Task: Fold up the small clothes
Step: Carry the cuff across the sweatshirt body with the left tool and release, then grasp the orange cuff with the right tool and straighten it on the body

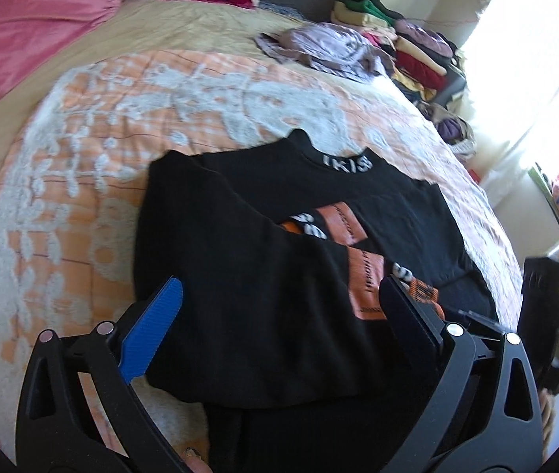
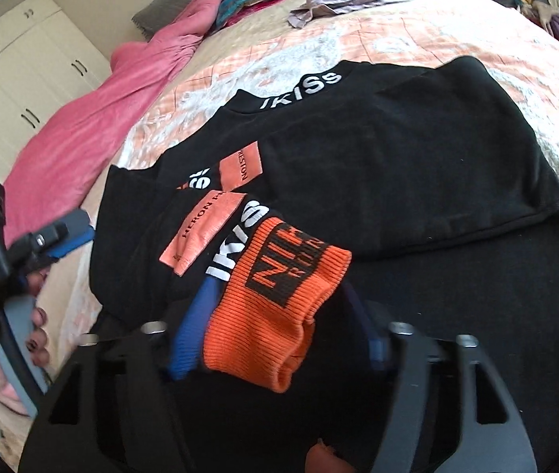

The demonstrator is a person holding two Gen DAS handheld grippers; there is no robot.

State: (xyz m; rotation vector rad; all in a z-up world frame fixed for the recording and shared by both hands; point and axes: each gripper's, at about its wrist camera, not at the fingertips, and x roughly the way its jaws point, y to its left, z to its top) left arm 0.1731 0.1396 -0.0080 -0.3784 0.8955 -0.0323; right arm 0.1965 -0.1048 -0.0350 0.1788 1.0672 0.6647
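Black sweater (image 2: 378, 149) with white lettering, salmon patches, orange ribbed cuff (image 2: 275, 295); peach-and-white floral quilt (image 1: 121, 126); pink blanket (image 1: 30, 27)
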